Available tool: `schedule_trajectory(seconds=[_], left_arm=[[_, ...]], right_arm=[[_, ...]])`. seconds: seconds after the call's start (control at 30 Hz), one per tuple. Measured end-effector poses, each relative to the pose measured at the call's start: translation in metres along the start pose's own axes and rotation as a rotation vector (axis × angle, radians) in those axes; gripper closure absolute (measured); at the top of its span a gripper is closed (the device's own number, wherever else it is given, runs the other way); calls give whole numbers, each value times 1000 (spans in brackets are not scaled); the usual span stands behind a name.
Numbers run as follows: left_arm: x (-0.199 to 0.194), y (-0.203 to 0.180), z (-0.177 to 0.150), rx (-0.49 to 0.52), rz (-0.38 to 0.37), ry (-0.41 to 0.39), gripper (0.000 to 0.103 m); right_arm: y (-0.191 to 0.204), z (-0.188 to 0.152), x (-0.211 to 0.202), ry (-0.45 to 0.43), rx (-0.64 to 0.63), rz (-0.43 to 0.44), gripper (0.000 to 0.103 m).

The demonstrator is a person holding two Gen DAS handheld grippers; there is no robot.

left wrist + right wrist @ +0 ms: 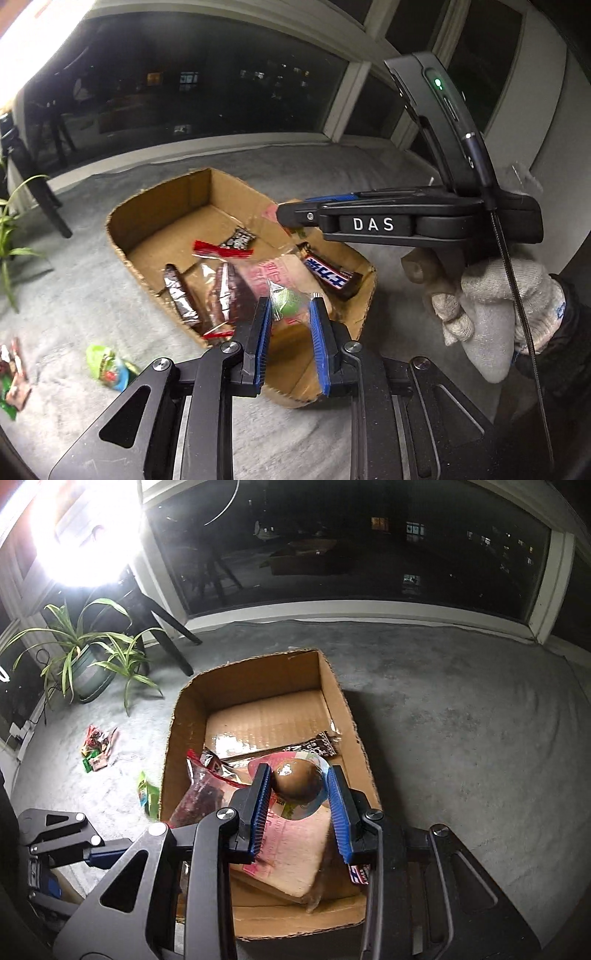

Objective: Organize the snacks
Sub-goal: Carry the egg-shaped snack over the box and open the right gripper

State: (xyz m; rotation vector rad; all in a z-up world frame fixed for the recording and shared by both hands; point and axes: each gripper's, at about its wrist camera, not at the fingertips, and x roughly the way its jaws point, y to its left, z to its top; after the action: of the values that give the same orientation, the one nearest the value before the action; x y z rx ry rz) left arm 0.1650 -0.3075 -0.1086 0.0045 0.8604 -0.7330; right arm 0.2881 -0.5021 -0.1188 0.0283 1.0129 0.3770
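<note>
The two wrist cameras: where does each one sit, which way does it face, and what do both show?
Left wrist: on the left claw, facing down at the brown cardboard box; the gloved hand shows.
Right wrist: on the right claw, which grips a round brown snack above the box.
Shared: box, grey carpet, dark window.

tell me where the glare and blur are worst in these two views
Right wrist view: a lamp blows out the top-left corner and glints off the cardboard box floor. Left wrist view: overexposed top-left corner, and the green packet between the fingers is smeared. Both views bow the window frames.
</note>
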Motion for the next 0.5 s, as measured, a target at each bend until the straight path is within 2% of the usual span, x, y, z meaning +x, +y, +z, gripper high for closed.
schedule_trajectory(seconds=[0.1,0.17,0.2,0.23,0.3,0.5], left_arm=[[3,-5,2,7,11,6,82],[5,-5,3,6,12,9,82],[5,-5,3,7,13,11,79],[3,-6,3,7,14,14,70],[0,-5,3,2,22,6,65],[-12,-2,4,-7,31,-11,65]], right_arm=[[-2,0,2,6,2,3,70],[-1,0,3,9,3,-1,66],[-2,0,3,11,4,-2,59],[-1,0,3,9,6,0,49],[1,1,2,-2,8,-4,43],[7,5,0,-10,7,-9,42]])
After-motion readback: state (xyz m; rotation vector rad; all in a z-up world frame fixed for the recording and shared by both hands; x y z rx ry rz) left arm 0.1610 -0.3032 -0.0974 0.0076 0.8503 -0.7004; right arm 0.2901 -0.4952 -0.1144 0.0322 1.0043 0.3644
